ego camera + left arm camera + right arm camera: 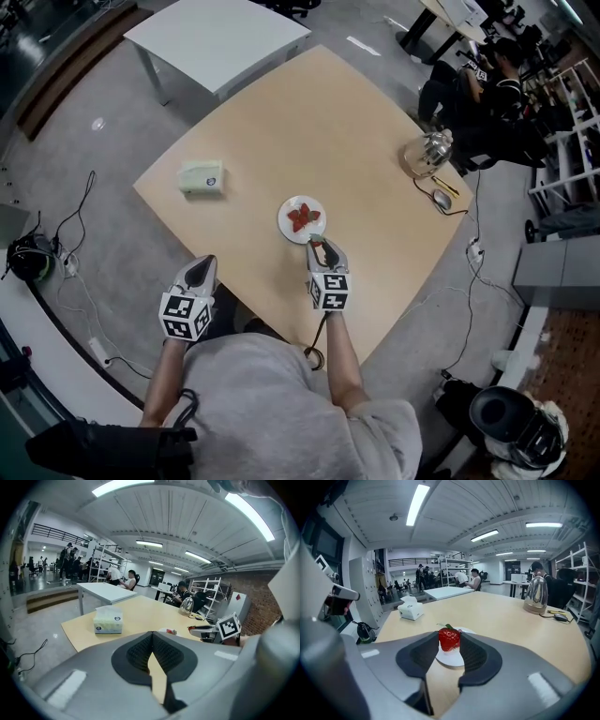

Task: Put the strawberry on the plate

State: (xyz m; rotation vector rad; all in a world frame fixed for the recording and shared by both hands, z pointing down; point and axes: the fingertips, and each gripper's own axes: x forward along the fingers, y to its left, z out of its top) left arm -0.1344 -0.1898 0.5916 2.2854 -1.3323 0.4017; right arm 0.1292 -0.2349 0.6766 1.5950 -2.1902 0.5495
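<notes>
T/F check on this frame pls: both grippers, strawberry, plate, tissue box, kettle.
1. The right gripper is shut on the strawberry. True.
2. The left gripper holds the tissue box. False: its jaws are together with nothing between them; the tissue box sits on the wooden table, apart from it.
3. The kettle stands near the wooden table's right corner. True.
4. The plate sits on the floor. False: it is on the wooden table, just ahead of the right gripper.
</notes>
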